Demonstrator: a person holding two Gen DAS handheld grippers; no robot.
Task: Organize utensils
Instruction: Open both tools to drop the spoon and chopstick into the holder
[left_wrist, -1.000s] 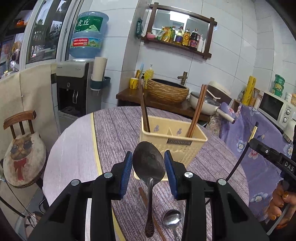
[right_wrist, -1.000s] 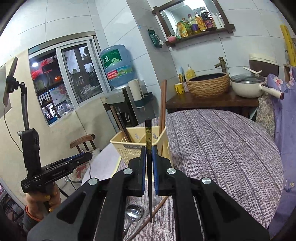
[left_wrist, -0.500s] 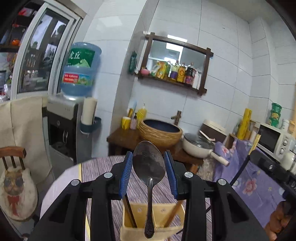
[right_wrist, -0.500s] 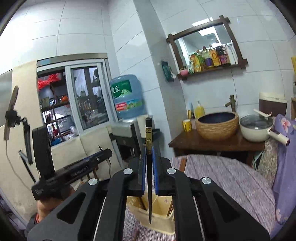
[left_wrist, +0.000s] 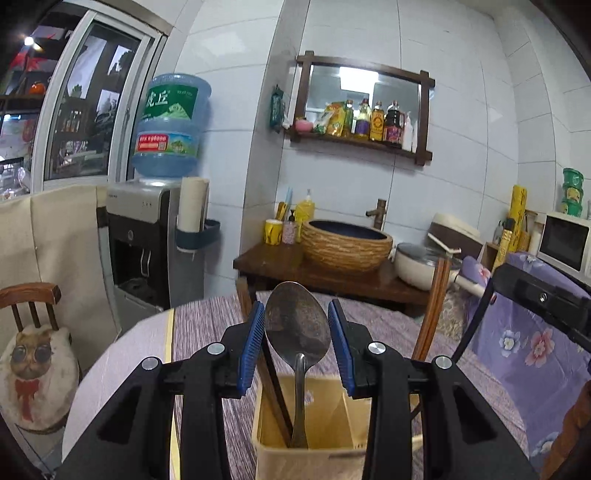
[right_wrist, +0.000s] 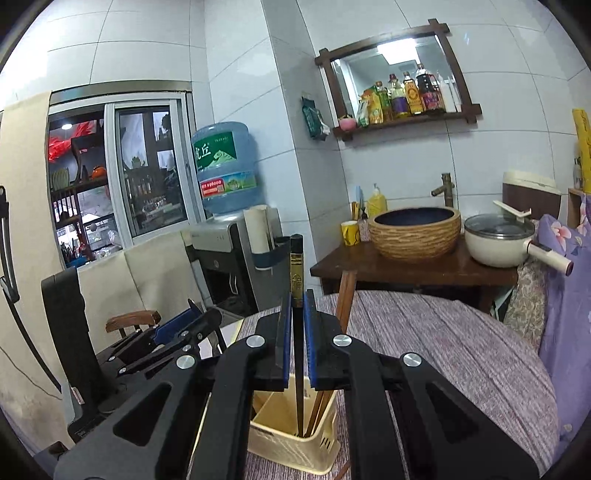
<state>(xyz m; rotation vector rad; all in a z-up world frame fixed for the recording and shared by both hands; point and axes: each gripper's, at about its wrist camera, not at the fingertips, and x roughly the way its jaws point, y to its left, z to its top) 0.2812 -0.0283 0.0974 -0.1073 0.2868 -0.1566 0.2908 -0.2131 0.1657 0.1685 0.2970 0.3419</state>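
Observation:
My left gripper (left_wrist: 296, 332) is shut on a metal spoon (left_wrist: 297, 321), bowl up between the blue pads. The handle hangs down into the left compartment of the yellow utensil basket (left_wrist: 317, 456), beside a dark chopstick (left_wrist: 273, 384). Brown chopsticks (left_wrist: 432, 314) lean out of the basket's right side. My right gripper (right_wrist: 294, 325) is shut on an upright dark chopstick (right_wrist: 296, 266). That chopstick's lower end reaches into the basket (right_wrist: 291, 446) next to the brown chopsticks (right_wrist: 345, 299). The left gripper (right_wrist: 173, 332) shows at the left of the right wrist view.
The basket stands on a round table with a purple striped cloth (right_wrist: 443, 343). Behind it are a wooden side table (left_wrist: 332, 266) with a woven basin and a white pot (right_wrist: 498, 240), a water dispenser (left_wrist: 147, 236) and a cat-cushion chair (left_wrist: 33, 354).
Both grippers have moved forward and up with their utensils. The basket, earlier ahead of them on the table, now lies right under the fingers, and more of the wall shows.

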